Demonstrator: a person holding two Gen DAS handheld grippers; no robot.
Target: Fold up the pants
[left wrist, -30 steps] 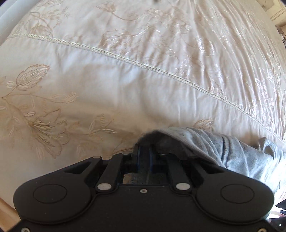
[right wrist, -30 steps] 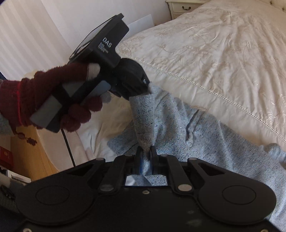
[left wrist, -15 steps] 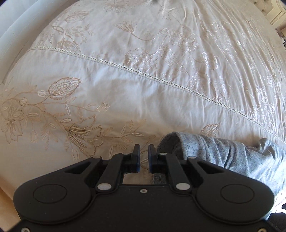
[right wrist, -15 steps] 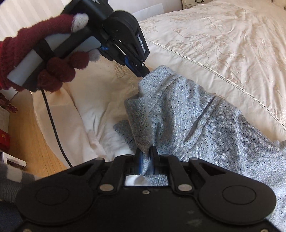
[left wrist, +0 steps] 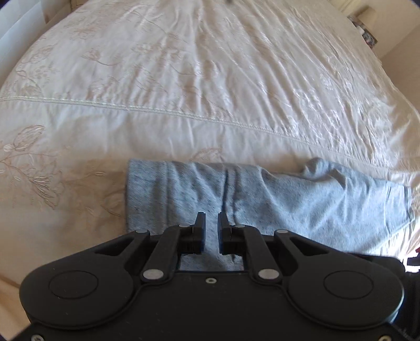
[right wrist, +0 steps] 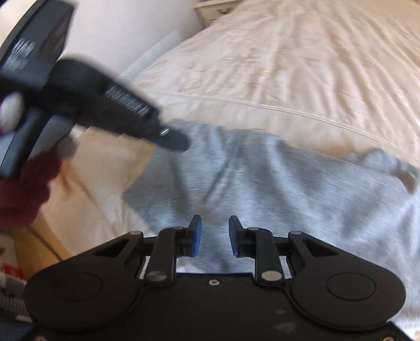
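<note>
- Left hand (right wrist: pixel 23 183): at the left edge of the right wrist view, in a dark red fuzzy glove with a pale fingertip, wrapped round the handle of the left tongs; motion blur softens its outline.
- Left tongs (left wrist: pixel 211 228): in their own view the two fingers stand a narrow gap apart with nothing between them; grey cloth shows through the gap from below. They are open and hold nothing. In the right wrist view the tips (right wrist: pixel 174 139) sit at the upper left corner of the garment; whether they touch the cloth cannot be told.
- Pants (left wrist: pixel 262 199): a light grey speckled garment, lying as a long folded band across the near part of the bed. Its straight left end lies left of the left tongs, and its rumpled far end reaches toward the right edge of the view. Lengthwise creases run across its middle.
- Right tongs (right wrist: pixel 215 236): blue pads facing each other, the jaws opening at this moment. The pads are clear of the cloth, which lies beneath the gap and not pinched in it.
- Bedspread (left wrist: pixel 210 78): cream, embroidered with flowers and crossed by a stitched band just beyond the pants; it carries the whole garment.
- Nightstand (right wrist: pixel 218 10): a pale drawer front at the top edge, beyond the bed.
</note>
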